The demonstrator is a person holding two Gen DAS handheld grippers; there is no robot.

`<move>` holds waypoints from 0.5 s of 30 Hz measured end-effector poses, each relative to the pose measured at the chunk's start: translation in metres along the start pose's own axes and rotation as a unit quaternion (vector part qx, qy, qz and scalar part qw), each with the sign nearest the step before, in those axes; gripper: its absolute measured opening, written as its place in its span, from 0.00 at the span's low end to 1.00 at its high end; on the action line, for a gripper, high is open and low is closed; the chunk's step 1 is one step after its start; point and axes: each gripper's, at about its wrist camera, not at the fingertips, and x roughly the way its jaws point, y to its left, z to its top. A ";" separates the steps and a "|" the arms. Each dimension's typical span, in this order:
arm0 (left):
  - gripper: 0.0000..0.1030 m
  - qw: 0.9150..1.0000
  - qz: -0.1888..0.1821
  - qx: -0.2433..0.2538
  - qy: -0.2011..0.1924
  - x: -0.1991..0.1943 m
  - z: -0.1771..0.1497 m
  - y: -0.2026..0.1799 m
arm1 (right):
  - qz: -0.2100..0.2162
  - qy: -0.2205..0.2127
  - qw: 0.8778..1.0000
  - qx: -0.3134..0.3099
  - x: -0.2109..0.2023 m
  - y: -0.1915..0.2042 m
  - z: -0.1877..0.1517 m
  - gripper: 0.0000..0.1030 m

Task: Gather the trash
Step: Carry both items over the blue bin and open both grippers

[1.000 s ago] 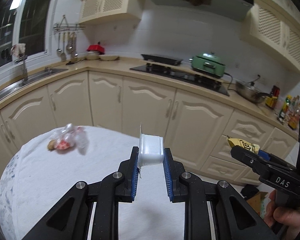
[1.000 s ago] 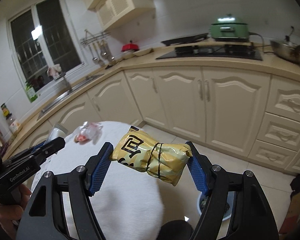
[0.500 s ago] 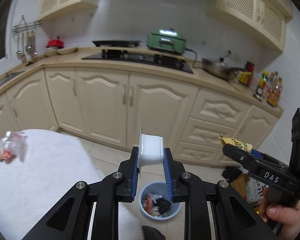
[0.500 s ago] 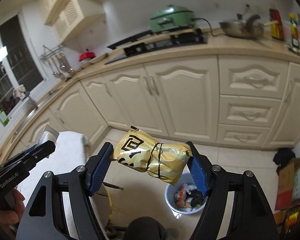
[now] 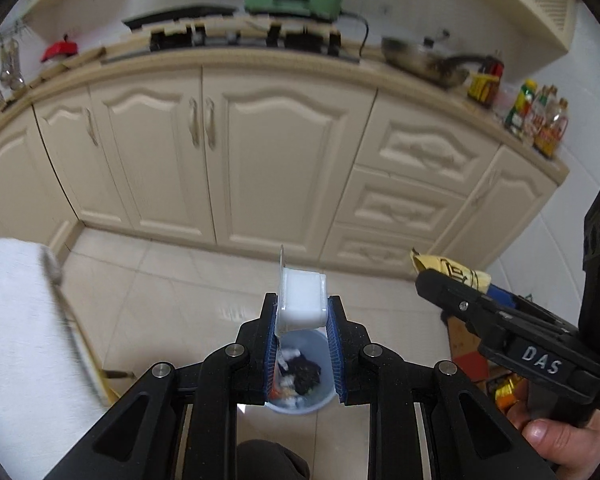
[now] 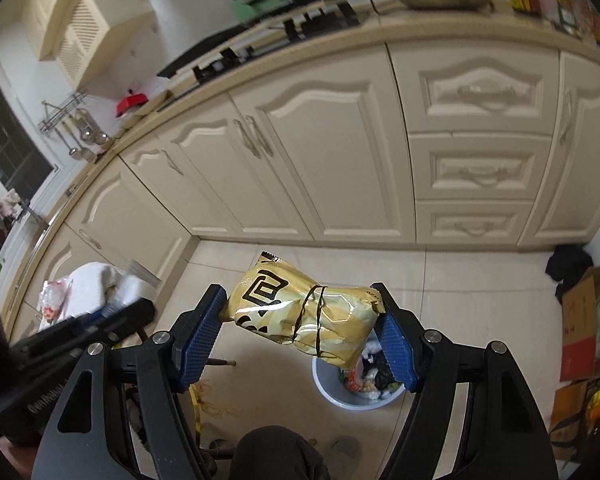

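- The left gripper pinches a small white plastic tub between its blue pads, held in the air.
- The right gripper clamps a yellow snack bag across its width.
- The step in hand looks like the carry to the bin.
- The blue waste bin sits on the floor below and just ahead of both grippers.
- Next: centre each piece over the rim, then release.

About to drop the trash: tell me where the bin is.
The bin stands on the floor tiles before the cabinets, seen between the left claw's fingers; in the right wrist view it sits behind the yellow bag.
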 end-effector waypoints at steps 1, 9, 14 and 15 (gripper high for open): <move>0.19 1.000 -0.001 0.000 0.010 0.013 0.005 0.000 | 0.002 0.005 1.000 0.008 0.006 -0.005 0.000 0.71; 0.19 0.998 -0.008 0.003 0.055 0.090 0.042 -0.004 | 0.006 0.034 0.999 0.038 0.041 -0.026 0.001 0.71; 0.41 0.995 -0.004 0.013 0.094 0.127 0.052 -0.001 | 0.003 0.053 0.997 0.058 0.064 -0.040 -0.002 0.74; 0.51 0.995 0.000 0.014 0.098 0.132 0.054 -0.001 | 0.003 0.056 0.996 0.069 0.068 -0.045 -0.004 0.76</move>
